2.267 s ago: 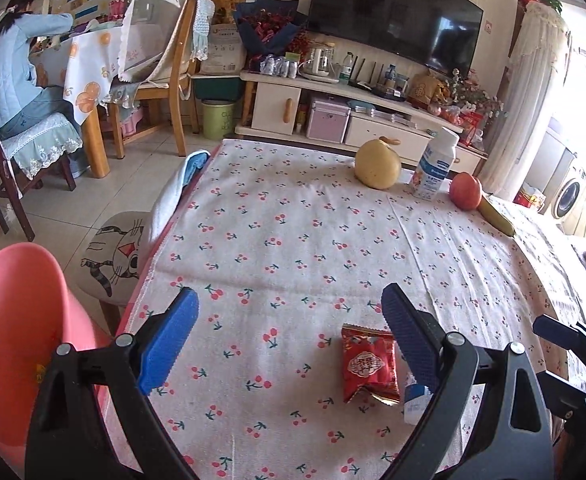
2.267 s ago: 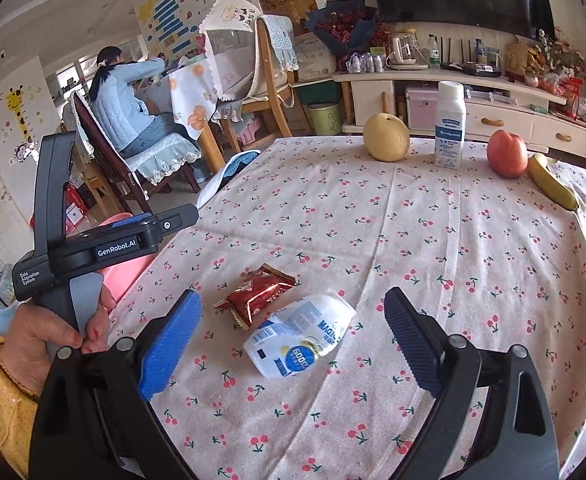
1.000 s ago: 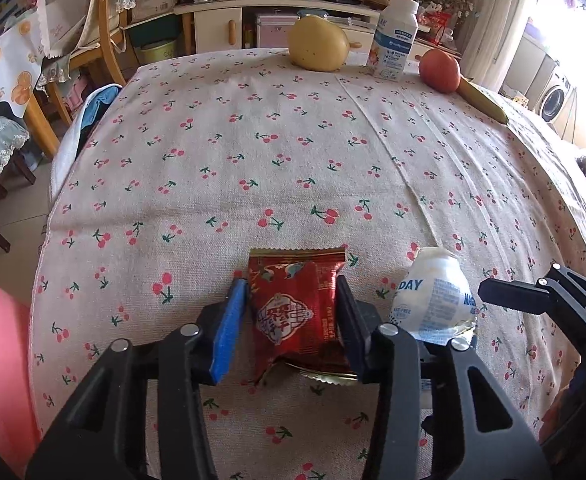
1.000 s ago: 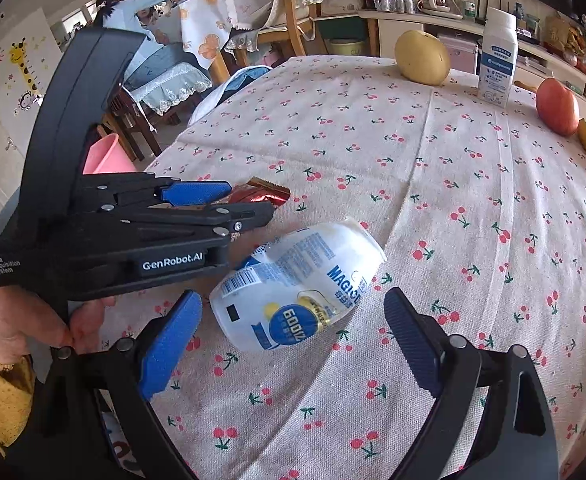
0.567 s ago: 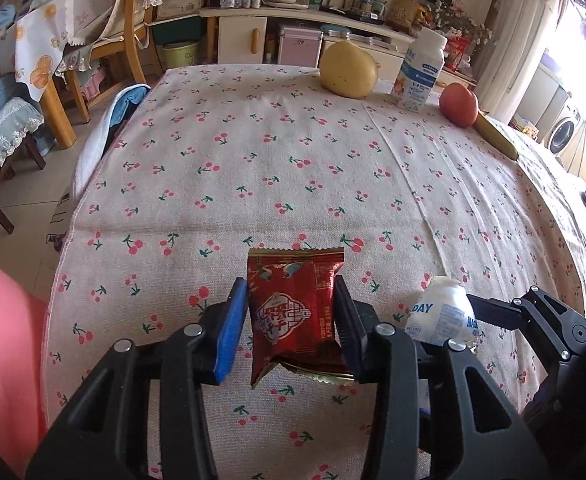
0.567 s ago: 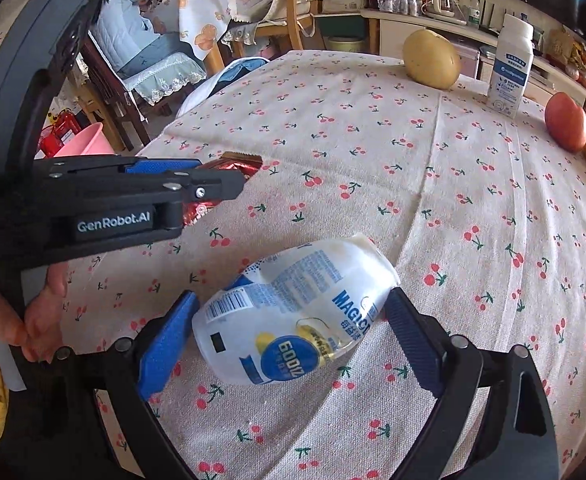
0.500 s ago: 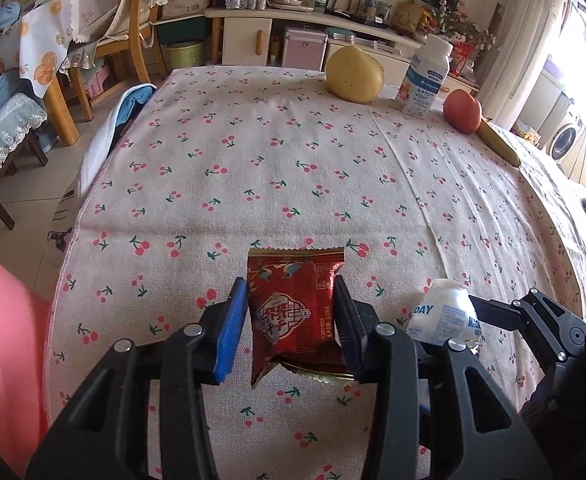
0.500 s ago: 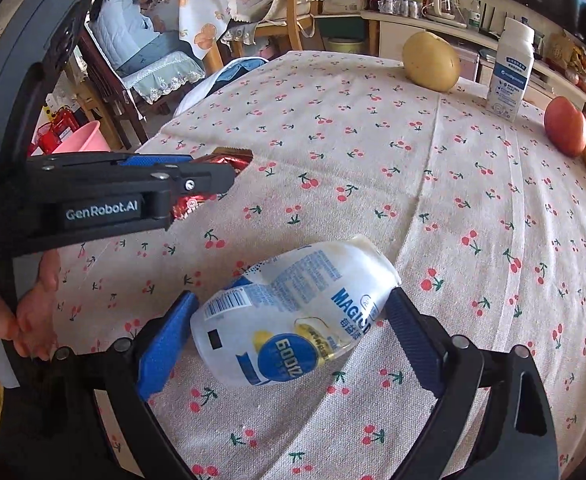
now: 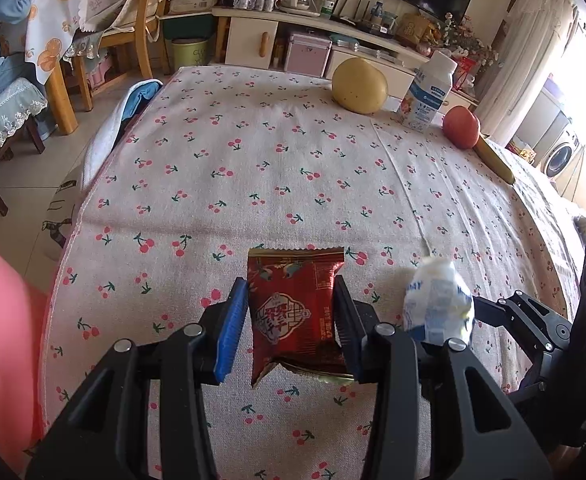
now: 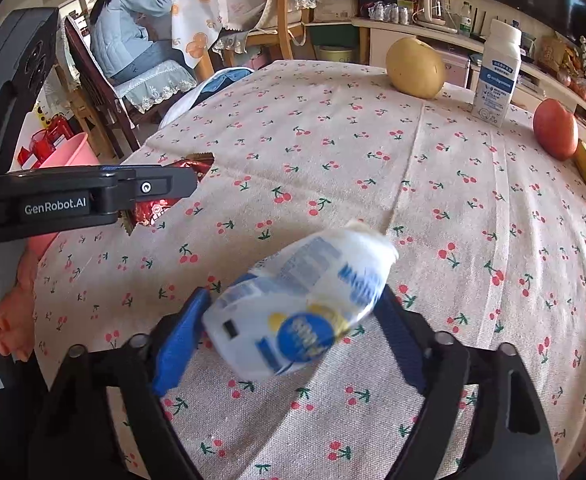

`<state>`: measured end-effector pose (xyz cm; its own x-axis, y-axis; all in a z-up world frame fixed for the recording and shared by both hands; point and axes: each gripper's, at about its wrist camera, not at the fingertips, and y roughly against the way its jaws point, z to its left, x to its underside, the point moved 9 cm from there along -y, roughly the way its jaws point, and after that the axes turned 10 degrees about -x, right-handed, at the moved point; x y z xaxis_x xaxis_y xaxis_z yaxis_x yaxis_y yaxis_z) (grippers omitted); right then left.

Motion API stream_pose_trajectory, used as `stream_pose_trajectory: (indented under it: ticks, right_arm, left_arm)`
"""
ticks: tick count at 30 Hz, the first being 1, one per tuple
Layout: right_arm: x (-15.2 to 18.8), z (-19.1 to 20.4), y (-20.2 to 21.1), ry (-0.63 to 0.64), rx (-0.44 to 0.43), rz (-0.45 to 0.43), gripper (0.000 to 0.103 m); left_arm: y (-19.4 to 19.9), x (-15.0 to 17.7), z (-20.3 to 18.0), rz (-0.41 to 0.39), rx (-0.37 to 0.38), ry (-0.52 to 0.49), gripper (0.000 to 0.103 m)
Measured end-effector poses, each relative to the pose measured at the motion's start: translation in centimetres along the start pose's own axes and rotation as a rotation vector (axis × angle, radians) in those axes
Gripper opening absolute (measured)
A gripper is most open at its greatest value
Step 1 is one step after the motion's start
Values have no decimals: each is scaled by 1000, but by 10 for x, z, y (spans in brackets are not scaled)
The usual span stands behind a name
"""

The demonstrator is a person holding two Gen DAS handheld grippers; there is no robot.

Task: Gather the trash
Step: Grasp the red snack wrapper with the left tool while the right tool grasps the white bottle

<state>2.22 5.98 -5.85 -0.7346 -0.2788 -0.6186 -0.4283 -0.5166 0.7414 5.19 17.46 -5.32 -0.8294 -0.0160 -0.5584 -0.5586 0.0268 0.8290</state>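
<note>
My left gripper (image 9: 289, 316) is shut on a red snack wrapper (image 9: 293, 312) and holds it just above the cherry-print tablecloth (image 9: 277, 168). My right gripper (image 10: 293, 324) is shut on a crumpled white and blue plastic bottle (image 10: 301, 308), lifted off the cloth and blurred. The bottle also shows in the left wrist view (image 9: 437, 304), to the right of the wrapper. The left gripper's body (image 10: 85, 196) and the wrapper (image 10: 161, 204) show at the left of the right wrist view.
A yellow pear (image 9: 359, 86), an upright milk bottle (image 9: 427, 92), a red apple (image 9: 461, 126) and a banana (image 9: 493, 160) stand along the far edge. A pink bin (image 9: 1, 328) sits off the table's left edge. A person (image 10: 127, 36) sits at another table behind.
My right gripper has closed on the white bottle and lifted it off the cloth. My left gripper keeps its hold on the red wrapper and has risen slightly.
</note>
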Motion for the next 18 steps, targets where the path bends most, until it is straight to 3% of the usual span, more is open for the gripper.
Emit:
stream_pose_trajectory:
  ticks: [3, 8, 9, 11, 13, 18]
  right_arm:
    - [0, -2, 1, 5, 5, 3, 60]
    - [1, -9, 4, -21, 21, -7, 61]
    - [1, -11, 4, -27, 26, -8, 64]
    - [2, -21, 7, -55, 63, -9, 85]
    - [3, -32, 9, -89, 94, -17, 88]
    - [-1, -40, 12, -145, 73, -42, 89]
  left_arm:
    - [0, 0, -1, 2, 3, 3, 44]
    - [1, 1, -1, 1, -1, 1, 44]
    - [2, 1, -1, 0, 0, 2, 44]
    - [2, 2, -1, 0, 4, 2, 44]
    - [2, 2, -1, 3, 4, -1, 44]
    - [4, 1, -1, -6, 5, -2, 44]
